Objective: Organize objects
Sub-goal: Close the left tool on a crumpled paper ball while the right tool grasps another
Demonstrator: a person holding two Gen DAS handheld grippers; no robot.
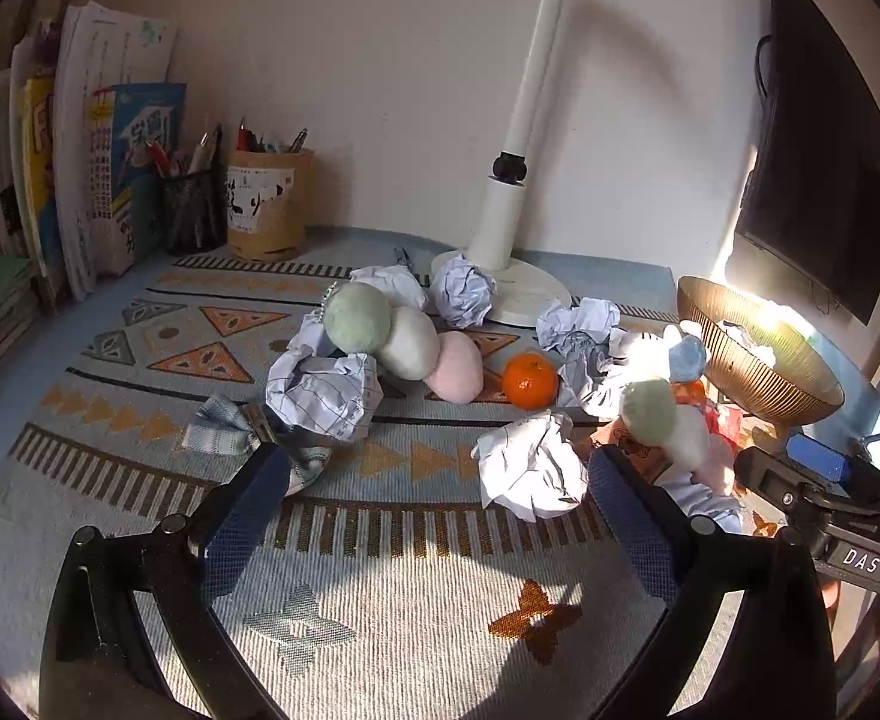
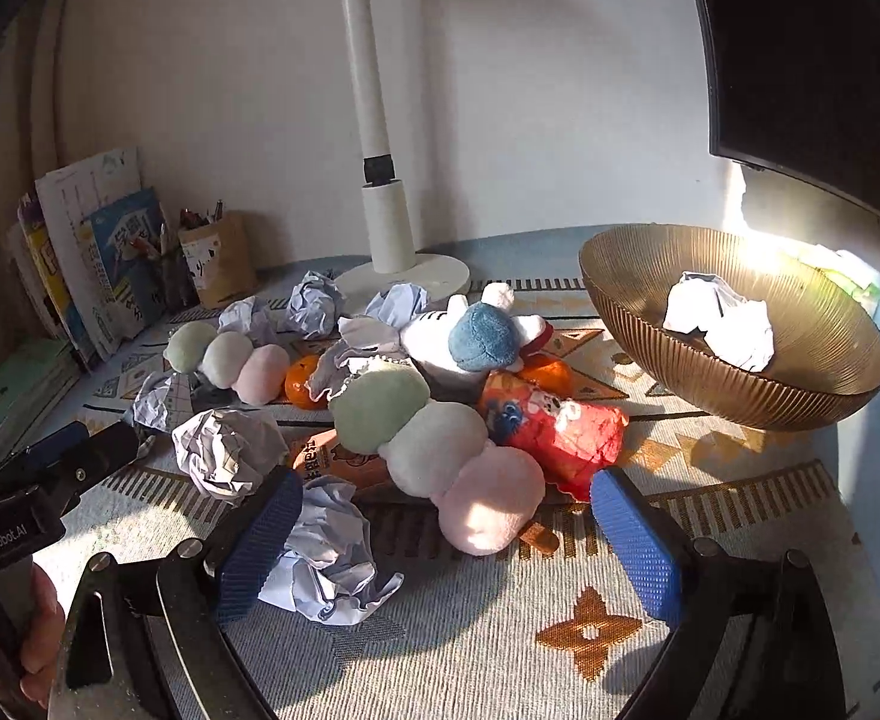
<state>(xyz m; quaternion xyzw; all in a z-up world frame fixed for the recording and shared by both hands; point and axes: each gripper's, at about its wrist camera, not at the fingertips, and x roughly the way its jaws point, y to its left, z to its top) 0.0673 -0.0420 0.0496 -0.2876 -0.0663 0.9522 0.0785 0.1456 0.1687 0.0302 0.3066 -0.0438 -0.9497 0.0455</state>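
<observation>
My left gripper (image 1: 440, 471) is open above the patterned mat (image 1: 380, 612). A crumpled paper ball (image 1: 529, 471) lies between its fingers, close to the right one and untouched. A checked cloth (image 1: 224, 432) sits by the left fingertip. My right gripper (image 2: 445, 498) is also open. It straddles the pink end of a three-ball plush (image 2: 440, 438), with gaps on both sides. Another paper ball (image 2: 326, 558) lies beside its left finger. A second three-ball plush (image 1: 398, 342), an orange (image 1: 529, 381), a red snack bag (image 2: 559, 426) and a blue-capped plush (image 2: 481, 336) lie among several paper balls.
A ribbed amber bowl (image 2: 631, 300) at the right holds crumpled paper (image 2: 721, 324). A white desk lamp (image 1: 505, 222) stands at the back, with pen holders (image 1: 269, 210) and upright books (image 1: 110, 150) at the back left. A dark monitor (image 1: 817, 150) hangs at the right.
</observation>
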